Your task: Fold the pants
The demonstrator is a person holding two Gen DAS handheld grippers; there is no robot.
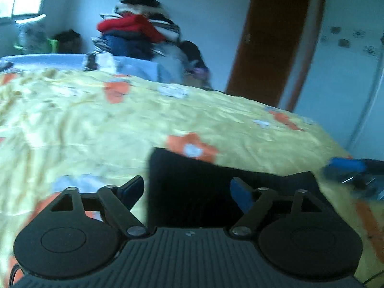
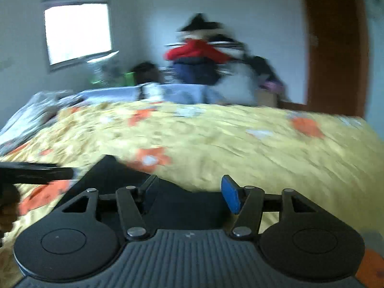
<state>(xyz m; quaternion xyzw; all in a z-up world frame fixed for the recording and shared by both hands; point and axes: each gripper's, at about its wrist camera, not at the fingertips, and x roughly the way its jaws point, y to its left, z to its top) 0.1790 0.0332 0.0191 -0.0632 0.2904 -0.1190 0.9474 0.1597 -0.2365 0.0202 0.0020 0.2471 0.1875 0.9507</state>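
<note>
- Dark, flat folded pants point(image 1: 192, 192) lie low centre in the left view, on the yellow bedspread with orange flowers point(image 1: 84, 120).
- Left gripper point(image 1: 187, 189): fingers spread wide above the cloth, gripping nothing.
- Right gripper point(image 2: 189, 192): fingers partly open over the pants' edge, nothing pinched.
- Risk, as I judge it: a low fingertip could snag a layer and drag the fold apart; blur hides the layers.
- Around: piled clothes in red and blue point(image 1: 134, 33) upper centre, brown wooden door point(image 1: 276, 36) upper right. Well apart; nothing obstructs.
</note>
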